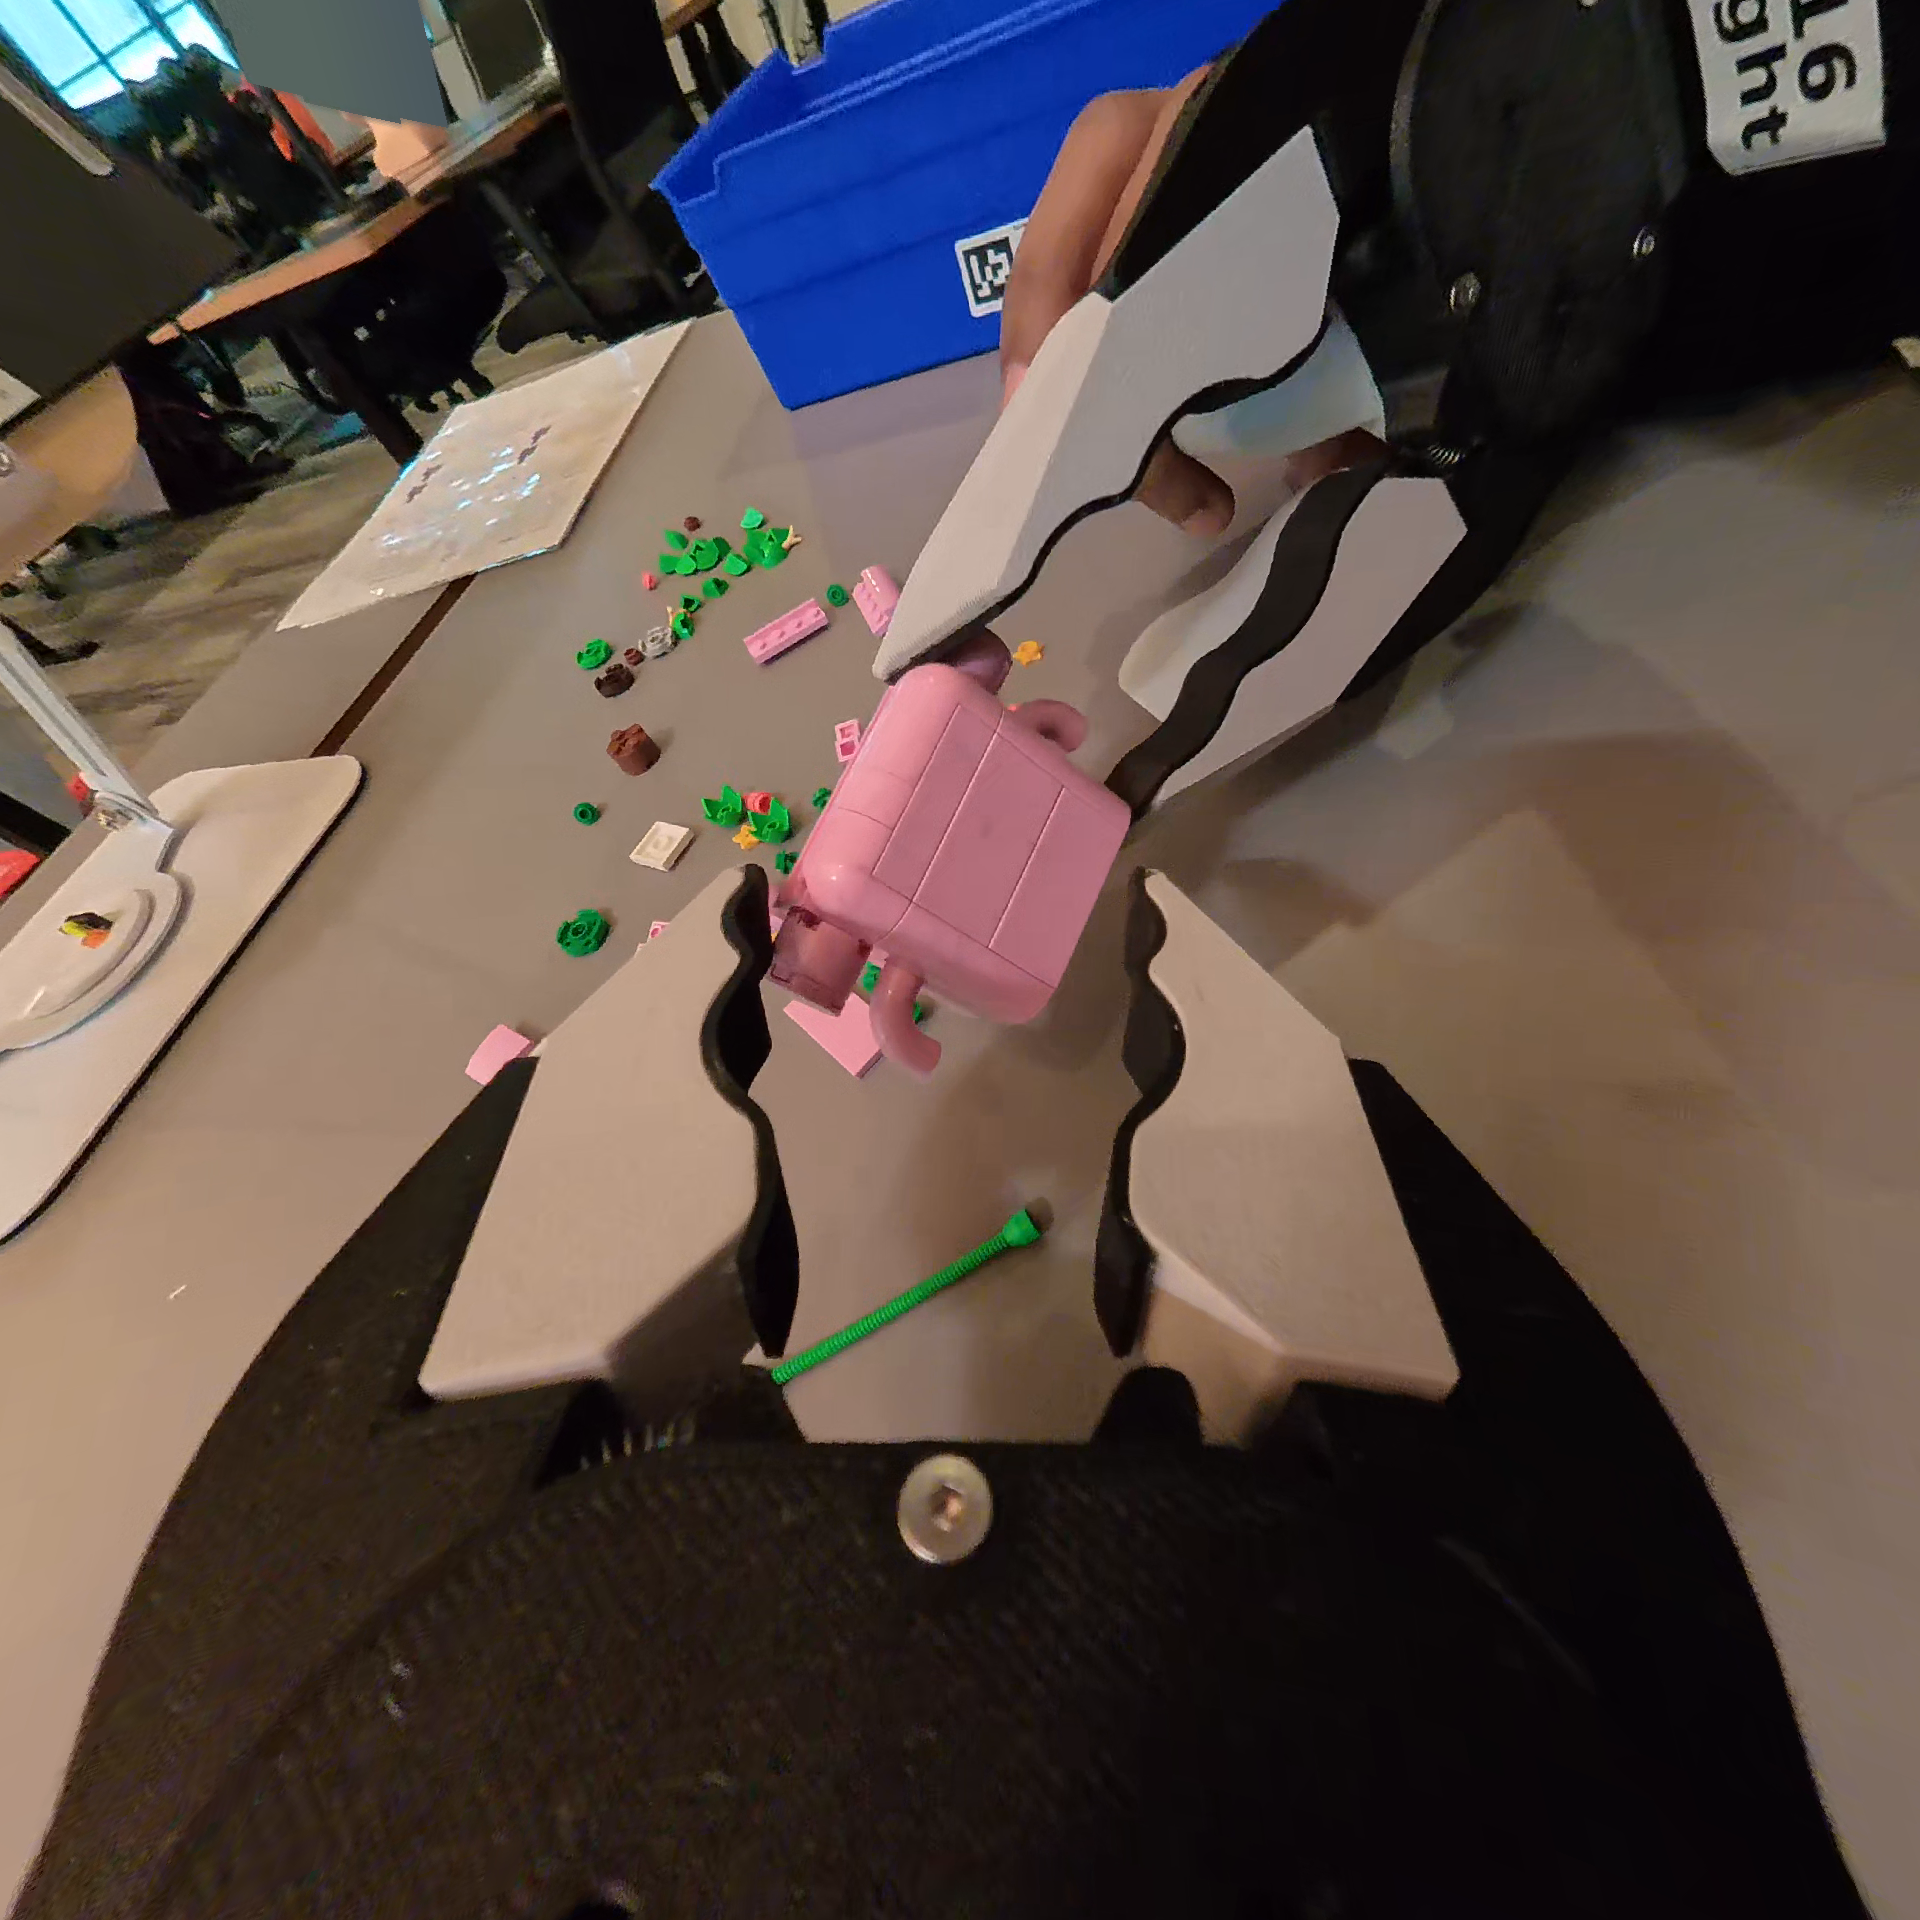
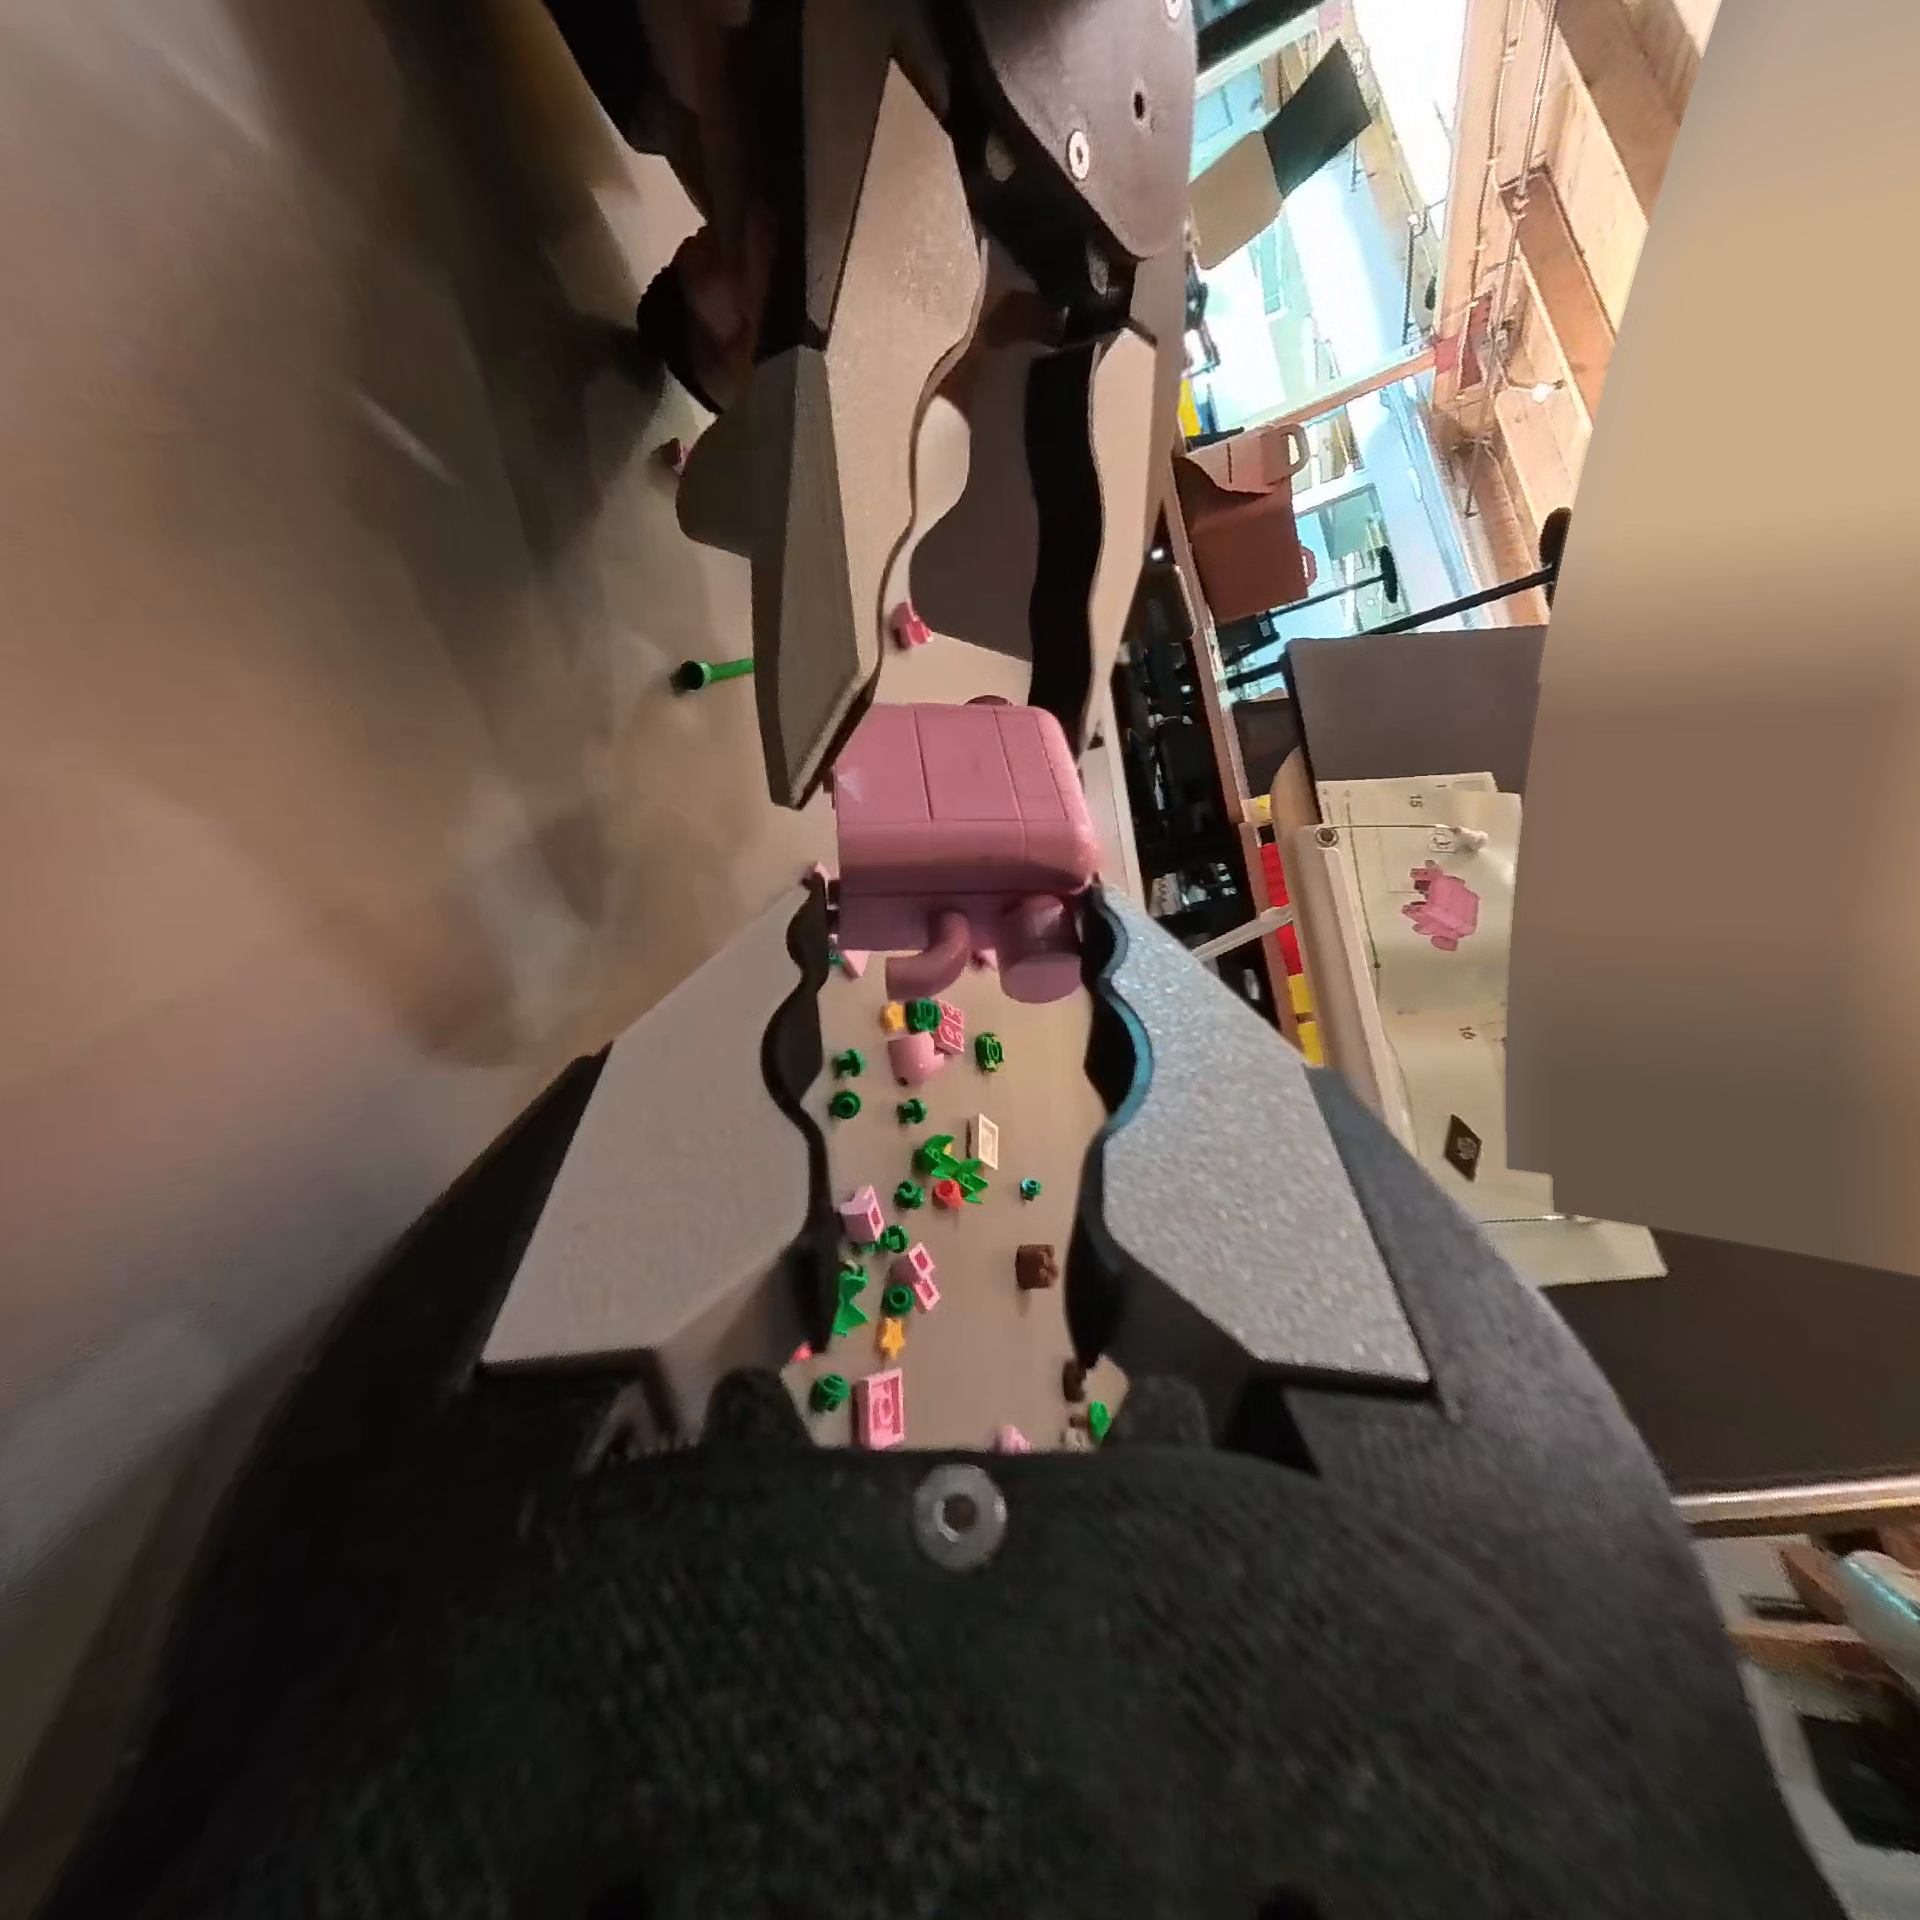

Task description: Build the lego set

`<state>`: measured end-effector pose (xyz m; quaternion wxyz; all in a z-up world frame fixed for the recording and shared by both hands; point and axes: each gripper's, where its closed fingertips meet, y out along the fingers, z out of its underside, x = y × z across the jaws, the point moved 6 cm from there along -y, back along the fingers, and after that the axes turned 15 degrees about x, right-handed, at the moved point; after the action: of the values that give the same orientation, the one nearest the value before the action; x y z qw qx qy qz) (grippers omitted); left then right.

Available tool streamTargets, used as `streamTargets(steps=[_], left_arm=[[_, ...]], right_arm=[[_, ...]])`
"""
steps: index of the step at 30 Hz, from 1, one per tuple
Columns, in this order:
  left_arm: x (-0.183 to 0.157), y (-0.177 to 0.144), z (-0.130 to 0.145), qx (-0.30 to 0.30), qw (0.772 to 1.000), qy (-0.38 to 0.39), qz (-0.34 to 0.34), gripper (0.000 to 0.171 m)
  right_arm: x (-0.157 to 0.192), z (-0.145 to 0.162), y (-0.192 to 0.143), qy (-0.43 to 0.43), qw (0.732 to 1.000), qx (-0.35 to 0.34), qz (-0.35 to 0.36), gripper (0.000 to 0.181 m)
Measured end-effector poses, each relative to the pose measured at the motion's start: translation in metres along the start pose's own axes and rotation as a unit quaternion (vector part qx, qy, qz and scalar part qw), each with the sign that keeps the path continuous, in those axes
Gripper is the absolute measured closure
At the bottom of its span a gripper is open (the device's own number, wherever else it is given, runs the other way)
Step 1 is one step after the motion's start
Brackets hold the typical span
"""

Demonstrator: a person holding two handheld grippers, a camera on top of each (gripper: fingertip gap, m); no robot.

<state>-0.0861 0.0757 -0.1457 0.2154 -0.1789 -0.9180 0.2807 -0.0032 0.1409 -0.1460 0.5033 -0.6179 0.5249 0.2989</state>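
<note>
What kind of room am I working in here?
Probably an office or lab workspace: desks and office chairs behind the grey table, a blue storage bin, and stacked boxes by the windows.

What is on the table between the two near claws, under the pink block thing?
In the left wrist view, a thin green rod lies on the grey table between the left gripper fingers, nearer than the pink build.

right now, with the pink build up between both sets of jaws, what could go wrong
1. The pink lego body seems held only at its edges, above the table; it could slip and break apart.
2. Its curved pink legs stick out and could pop off.
3. A drop might scatter the loose green and pink pieces below.
</note>
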Motion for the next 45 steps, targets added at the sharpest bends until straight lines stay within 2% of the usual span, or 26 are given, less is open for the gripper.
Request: streamTargets(steps=[5, 8, 14, 18, 37, 43, 45], left_arm=[[0.001, -0.001, 0.0, -0.006, 1.0, -0.006, 0.007, 0.11], [-0.001, 0.0, 0.0, 0.001, 1.0, 0.001, 0.011, 0.114], [-0.002, 0.001, 0.0, 0.005, 1.0, 0.005, 0.009, 0.118], [-0.002, 0.002, 0.0, 0.006, 1.0, 0.005, 0.011, 0.119], [-0.01, 0.012, 0.008, 0.06, 0.996, 0.058, -0.014, 0.123], [-0.011, 0.011, 0.008, 0.059, 0.996, 0.06, -0.01, 0.124], [-0.012, 0.012, 0.009, 0.065, 0.995, 0.069, -0.01, 0.124]], right_arm=[[-0.002, -0.001, -0.001, 0.028, 0.999, -0.009, -0.023, 0.134], [-0.002, 0.002, 0.001, 0.061, 0.996, -0.007, -0.066, 0.134], [-0.005, 0.01, 0.003, 0.17, 0.97, -0.025, -0.169, 0.134], [-0.007, 0.014, 0.005, 0.215, 0.953, -0.031, -0.213, 0.134], [0.0, 0.01, 0.005, 0.197, 0.953, -0.034, -0.226, 0.134], [0.001, 0.012, 0.007, 0.226, 0.94, -0.037, -0.253, 0.132], [0.002, 0.014, 0.009, 0.234, 0.936, -0.028, -0.263, 0.126]])
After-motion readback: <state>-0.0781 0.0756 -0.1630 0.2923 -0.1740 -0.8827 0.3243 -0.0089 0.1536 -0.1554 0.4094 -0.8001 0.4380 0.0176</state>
